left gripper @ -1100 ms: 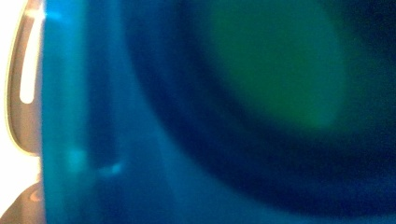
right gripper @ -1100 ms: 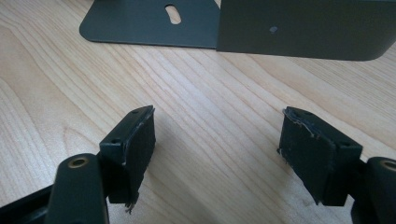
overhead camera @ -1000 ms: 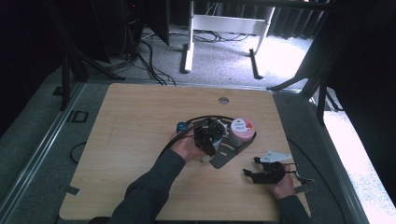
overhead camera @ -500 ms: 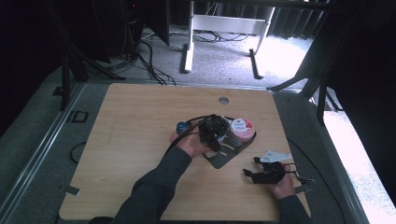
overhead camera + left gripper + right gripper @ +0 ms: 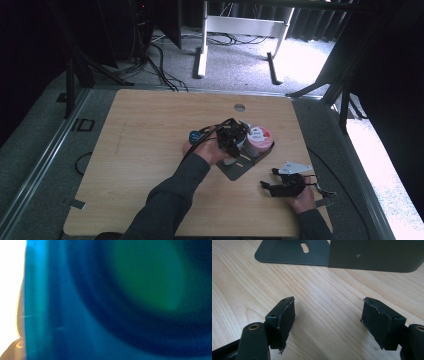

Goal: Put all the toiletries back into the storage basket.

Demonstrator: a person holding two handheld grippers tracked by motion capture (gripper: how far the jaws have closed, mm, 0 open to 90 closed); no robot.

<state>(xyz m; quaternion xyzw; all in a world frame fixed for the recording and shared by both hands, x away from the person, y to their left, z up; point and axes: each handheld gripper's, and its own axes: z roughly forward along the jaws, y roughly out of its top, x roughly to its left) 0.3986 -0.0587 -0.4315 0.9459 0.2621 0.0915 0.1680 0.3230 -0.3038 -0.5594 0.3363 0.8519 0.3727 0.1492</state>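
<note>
L gripper (image 5: pixel 231 136) on the bracket (image 5: pixel 239 167), holding a blue cup (image 5: pixel 105 305); pink tub (image 5: pixel 260 140) just beside; R gripper (image 5: pixel 328 322) open, empty, near bracket

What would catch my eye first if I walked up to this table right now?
Probably the round pink-lidded tub near the middle of the pale wooden table, standing on a dark grey metal bracket plate, with the left claw right beside it. In the left gripper view a blurred blue-green surface sits very close to the lens. Near the table's front right corner, the right claw rests with open jaws over bare wood.
</note>
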